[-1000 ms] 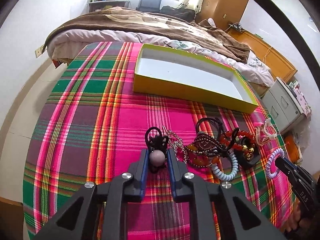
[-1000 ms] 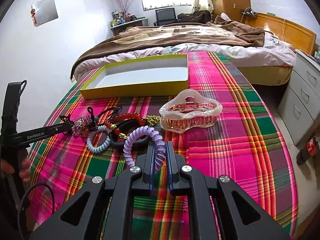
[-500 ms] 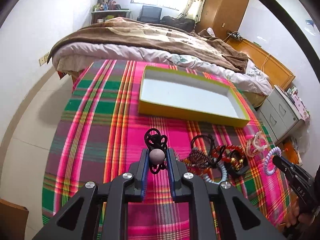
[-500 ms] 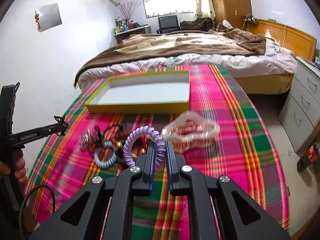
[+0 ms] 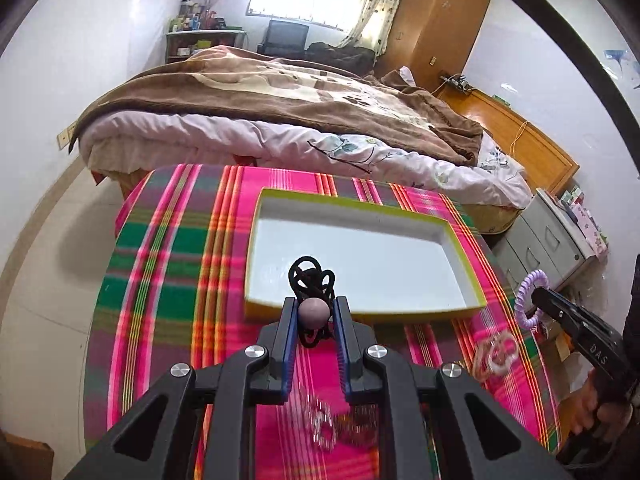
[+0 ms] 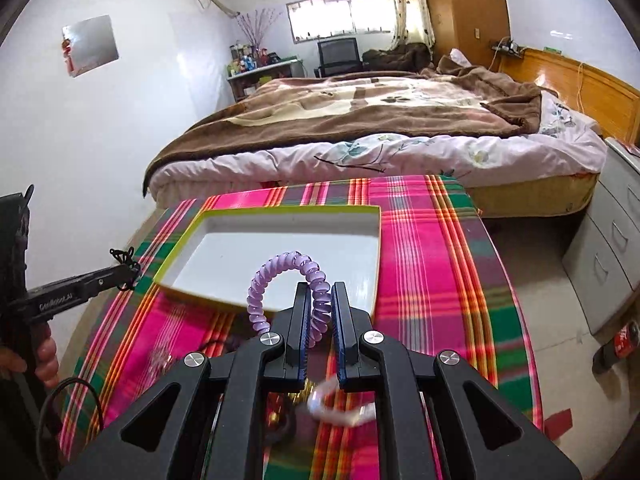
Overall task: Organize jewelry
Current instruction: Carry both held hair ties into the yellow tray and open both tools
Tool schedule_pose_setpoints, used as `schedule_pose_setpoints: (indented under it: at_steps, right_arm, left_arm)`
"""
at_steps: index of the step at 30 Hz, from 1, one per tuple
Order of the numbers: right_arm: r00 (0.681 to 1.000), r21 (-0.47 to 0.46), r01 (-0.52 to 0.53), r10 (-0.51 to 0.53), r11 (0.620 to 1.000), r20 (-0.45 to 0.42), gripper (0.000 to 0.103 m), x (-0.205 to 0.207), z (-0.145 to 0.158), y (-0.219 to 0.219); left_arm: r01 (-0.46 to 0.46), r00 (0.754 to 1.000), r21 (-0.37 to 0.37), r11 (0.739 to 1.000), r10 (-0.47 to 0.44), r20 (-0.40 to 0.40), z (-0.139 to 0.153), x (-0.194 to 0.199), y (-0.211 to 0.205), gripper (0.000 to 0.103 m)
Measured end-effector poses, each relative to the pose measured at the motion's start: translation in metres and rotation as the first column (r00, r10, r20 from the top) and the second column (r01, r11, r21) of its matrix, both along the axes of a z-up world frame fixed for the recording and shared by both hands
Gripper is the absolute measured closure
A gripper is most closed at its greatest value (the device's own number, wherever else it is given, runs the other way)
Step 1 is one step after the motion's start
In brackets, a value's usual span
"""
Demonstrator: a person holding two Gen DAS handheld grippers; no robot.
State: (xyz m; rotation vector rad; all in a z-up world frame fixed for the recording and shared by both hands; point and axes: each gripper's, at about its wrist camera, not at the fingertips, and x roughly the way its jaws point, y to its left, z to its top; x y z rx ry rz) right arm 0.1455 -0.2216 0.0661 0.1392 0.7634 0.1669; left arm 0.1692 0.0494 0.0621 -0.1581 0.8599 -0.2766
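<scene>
Left gripper is clamped on a black hair tie with a mauve bead; bead sits between the blue pads, black loops stick out above and below. It hangs over the near edge of the tray, a shallow box with yellow-green walls and a white floor, nothing visible inside.

Right gripper is closed tight on a lilac spiral hair tie; the coil arches up and left from the jaws, over the tray's near-right corner.

Each gripper shows in the other's view:
- right wrist view: left gripper side reads "GenRobot.AI" in white, black tie at its tip, just left of the tray, a hand on the handle.
- left wrist view: right gripper reads "DAS" in white, lilac coil at the tip, right of the tray.

Remaining jewelry pile lies on the plaid tablecloth under the left gripper body, motion-blurred, pieces not separable. A pale claw-type hair clip lies on the cloth right of the pile, also blurred.

Background: a bed past the table, and a red bottle on the floor at right; its white script is too small to read.
</scene>
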Motion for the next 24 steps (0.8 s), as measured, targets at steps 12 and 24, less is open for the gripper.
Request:
schedule_pose_setpoints:
  at_steps: [12, 24]
  right_arm:
    - [0.986, -0.041, -0.012, 0.005, 0.999, -0.167, 0.092, 0.093, -0.042, 0.003]
    - [0.966, -0.122, -0.03, -0.003, 0.992, -0.258, 0.092, 0.124, -0.071, 0.012]
  left_arm:
    - [0.039, 0.995, 0.024, 0.999, -0.036, -0.094, -0.038, 0.084, -0.018, 0.085]
    - [0.047, 0.988, 0.063, 0.997, -0.037, -0.153, -0.069, 0.117, -0.031, 0.085]
